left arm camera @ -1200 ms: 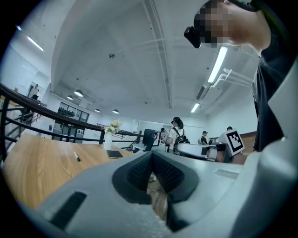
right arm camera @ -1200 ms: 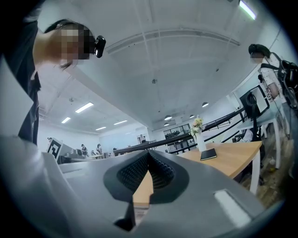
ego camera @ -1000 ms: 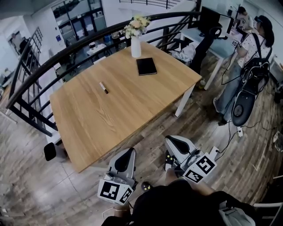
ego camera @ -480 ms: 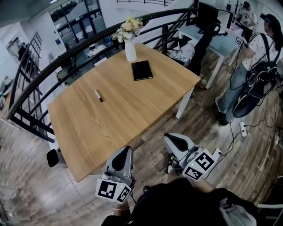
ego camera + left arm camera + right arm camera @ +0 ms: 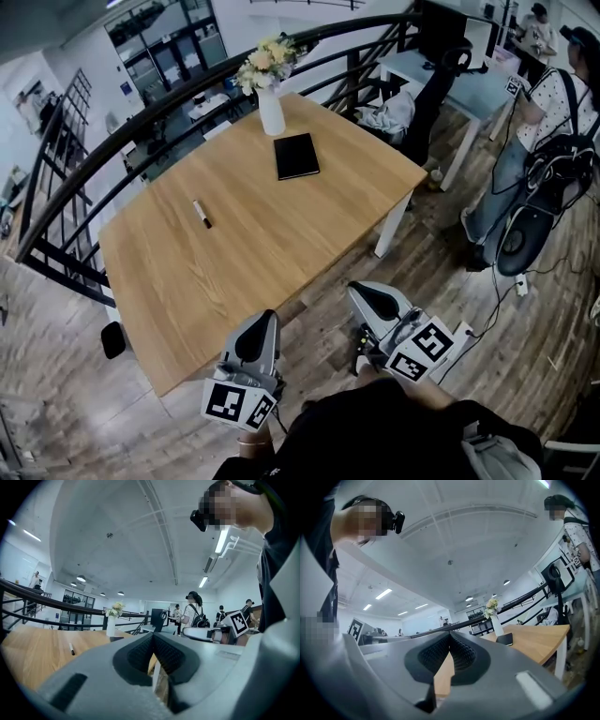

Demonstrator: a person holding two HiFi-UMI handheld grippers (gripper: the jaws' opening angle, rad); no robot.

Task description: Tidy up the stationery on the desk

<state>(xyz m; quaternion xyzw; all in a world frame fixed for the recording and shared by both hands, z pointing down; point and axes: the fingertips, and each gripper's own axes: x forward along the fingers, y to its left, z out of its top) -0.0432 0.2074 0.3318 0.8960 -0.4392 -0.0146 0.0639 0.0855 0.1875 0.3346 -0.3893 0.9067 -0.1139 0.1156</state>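
A marker pen (image 5: 202, 214) with a white body and dark cap lies on the wooden desk (image 5: 244, 253), left of centre. A black notebook (image 5: 296, 156) lies flat near the far side; it shows in the right gripper view too, notebook (image 5: 504, 639). The pen (image 5: 71, 649) appears small in the left gripper view. My left gripper (image 5: 260, 330) hangs off the desk's near edge, shut and empty. My right gripper (image 5: 367, 293) is over the floor to the right of it, also shut with nothing in it. Both point toward the desk.
A white vase of flowers (image 5: 269, 97) stands at the desk's far edge beside the notebook. A black railing (image 5: 112, 141) curves behind the desk. A person with a backpack (image 5: 548, 122) stands at the right near another desk (image 5: 450, 80). Cables lie on the wooden floor at right.
The desk and its things have slid left and slightly down in the head view as I move along. Both grippers stay shut and hold the same pose below.
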